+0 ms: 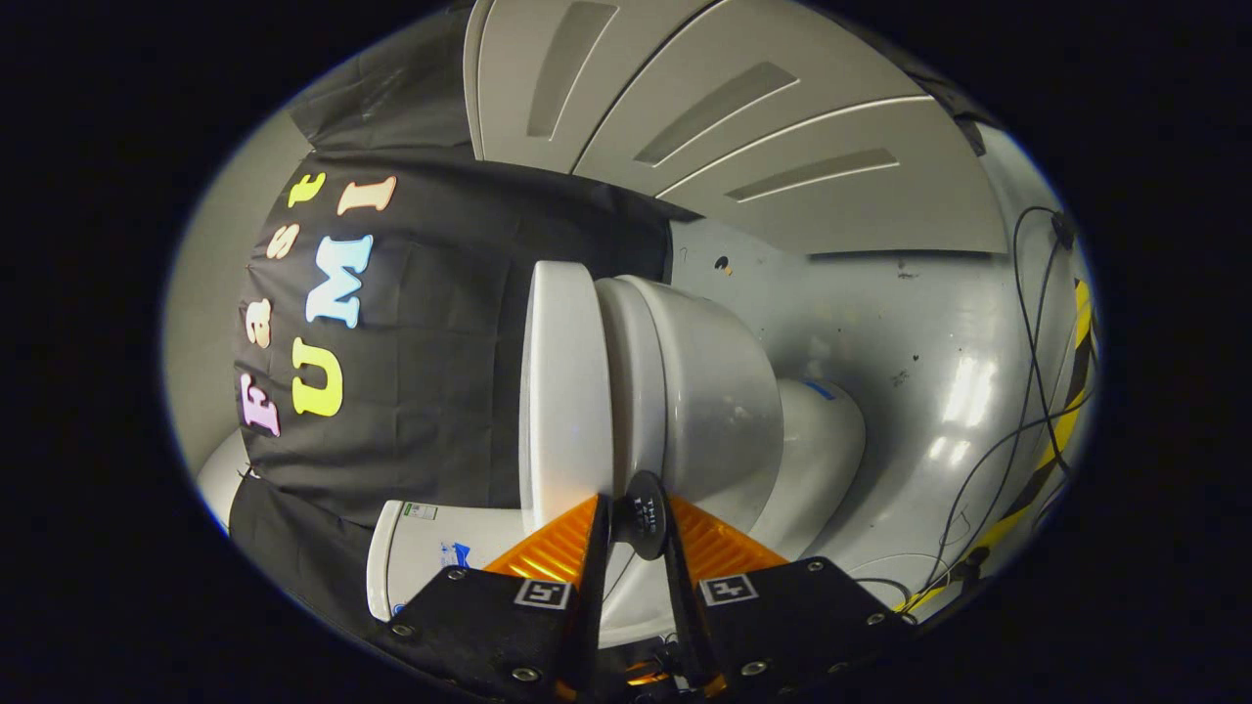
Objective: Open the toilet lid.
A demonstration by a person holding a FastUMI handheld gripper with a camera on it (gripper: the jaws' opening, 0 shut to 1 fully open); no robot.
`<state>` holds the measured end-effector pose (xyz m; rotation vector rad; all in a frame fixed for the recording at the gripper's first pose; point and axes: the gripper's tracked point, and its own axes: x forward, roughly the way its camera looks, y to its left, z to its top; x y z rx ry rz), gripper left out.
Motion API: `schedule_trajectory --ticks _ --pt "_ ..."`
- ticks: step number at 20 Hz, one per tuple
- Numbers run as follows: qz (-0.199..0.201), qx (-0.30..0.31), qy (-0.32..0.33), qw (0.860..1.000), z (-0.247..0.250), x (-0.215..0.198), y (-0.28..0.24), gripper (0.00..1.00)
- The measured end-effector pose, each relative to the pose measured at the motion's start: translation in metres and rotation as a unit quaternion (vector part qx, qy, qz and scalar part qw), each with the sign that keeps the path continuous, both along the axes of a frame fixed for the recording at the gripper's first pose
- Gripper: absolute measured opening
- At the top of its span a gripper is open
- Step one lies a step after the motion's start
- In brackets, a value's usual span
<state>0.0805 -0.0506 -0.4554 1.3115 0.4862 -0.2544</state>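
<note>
Toilet lid (565, 391) (closed) sits just beyond the tongs (638, 518).

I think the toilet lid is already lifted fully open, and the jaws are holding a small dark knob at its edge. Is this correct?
Not quite. In the gripper view the lid is down, lying against the seat on the bowl, so it is not yet open. The rest holds: the gripper has its jaws closed on the small dark knob at the lid's edge.

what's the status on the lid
Claw shut on round black knob at lid edge. Lid down on bowl, view rolled sideways. Nothing in the way.
</note>
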Motion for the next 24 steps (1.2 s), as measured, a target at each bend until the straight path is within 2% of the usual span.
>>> schedule_trajectory --ticks 1,2,5,6,8,12,16,24 --pt "0.003 0.000 0.001 1.000 -0.002 -0.001 -0.001 0.30" --pt "0.001 0.001 -0.002 1.000 0.001 -0.003 -0.005 0.21" --pt "-0.004 0.012 -0.016 1.000 0.005 0.000 -0.004 0.13" --pt "-0.005 0.011 -0.020 1.000 0.007 0.001 -0.003 0.07" --pt "0.006 -0.001 -0.015 1.000 0.005 0.001 -0.003 0.00" --pt "0.028 -0.033 -0.001 0.999 0.006 -0.001 -0.003 0.00" --pt "0.031 -0.049 -0.003 0.998 0.020 -0.001 0.001 0.00" --pt "0.072 -0.141 -0.003 0.987 0.063 0.003 0.009 0.00"
